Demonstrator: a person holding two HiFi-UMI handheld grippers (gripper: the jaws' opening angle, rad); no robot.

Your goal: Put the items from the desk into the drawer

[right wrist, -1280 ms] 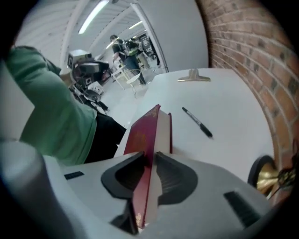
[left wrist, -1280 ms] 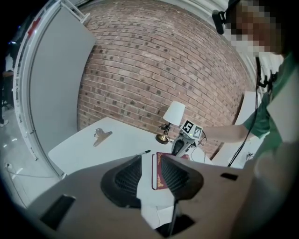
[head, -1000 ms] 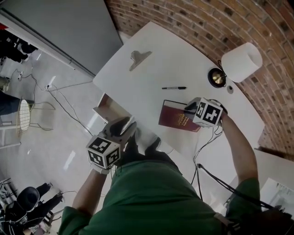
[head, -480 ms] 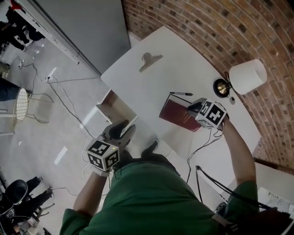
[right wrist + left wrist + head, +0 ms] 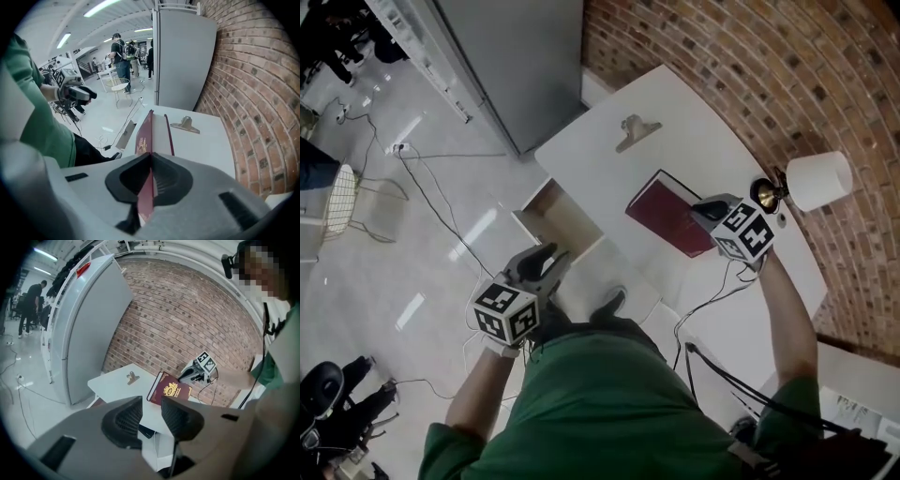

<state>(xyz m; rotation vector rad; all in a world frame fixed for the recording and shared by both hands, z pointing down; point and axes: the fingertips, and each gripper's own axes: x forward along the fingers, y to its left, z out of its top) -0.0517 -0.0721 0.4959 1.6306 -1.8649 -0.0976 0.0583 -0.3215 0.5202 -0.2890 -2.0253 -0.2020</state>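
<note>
A dark red book hangs tilted above the white desk. My right gripper is shut on its front cover, having just been closing on it. In the right gripper view the cover stands on edge between the pads and the rest of the book falls open to the right. My left gripper is open with nothing between its jaws, low beside the open drawer at the desk's left edge. From the left gripper view the book and the right gripper show beyond my left gripper.
A metal binder clip lies at the desk's far end. A lamp with a white shade stands by the brick wall. Cables run down from the desk's near side. A grey cabinet stands left of the desk. People stand far off.
The right gripper has lifted the book off the desk and carried it left toward the drawer. The pen seen earlier is out of sight. The left gripper has shifted a little beside the drawer.
</note>
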